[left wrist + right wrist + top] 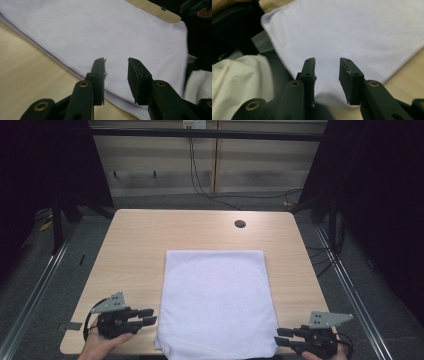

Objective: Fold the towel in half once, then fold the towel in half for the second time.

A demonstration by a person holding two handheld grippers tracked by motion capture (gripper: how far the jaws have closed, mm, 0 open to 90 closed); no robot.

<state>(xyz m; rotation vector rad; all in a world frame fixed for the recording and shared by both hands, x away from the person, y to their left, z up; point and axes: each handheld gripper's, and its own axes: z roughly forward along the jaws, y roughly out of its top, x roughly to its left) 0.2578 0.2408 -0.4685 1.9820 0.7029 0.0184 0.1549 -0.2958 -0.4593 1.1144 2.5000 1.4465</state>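
A white folded cloth (pixel 216 297) lies flat on the light wooden table (pixel 135 240), its near edge hanging slightly over the table's front. My left gripper (pixel 149 316) hovers open just left of the cloth's near left corner, jaws pointing right. In the left gripper view the cloth (pixel 105 32) spreads beyond the open left gripper (pixel 116 75), with nothing between its jaws. My right gripper (pixel 281 336) stands open at the cloth's near right corner, jaws pointing left. In the right gripper view the cloth (pixel 352 32) lies under and ahead of the open right gripper (pixel 327 75).
A round cable hole (pixel 240 224) sits near the table's far edge. Cables (pixel 210 190) run over the grey floor behind the table. Metal rails (pixel 35 285) flank both sides. Pale fabric (pixel 234 80) of the person's clothing is at the left in the right gripper view.
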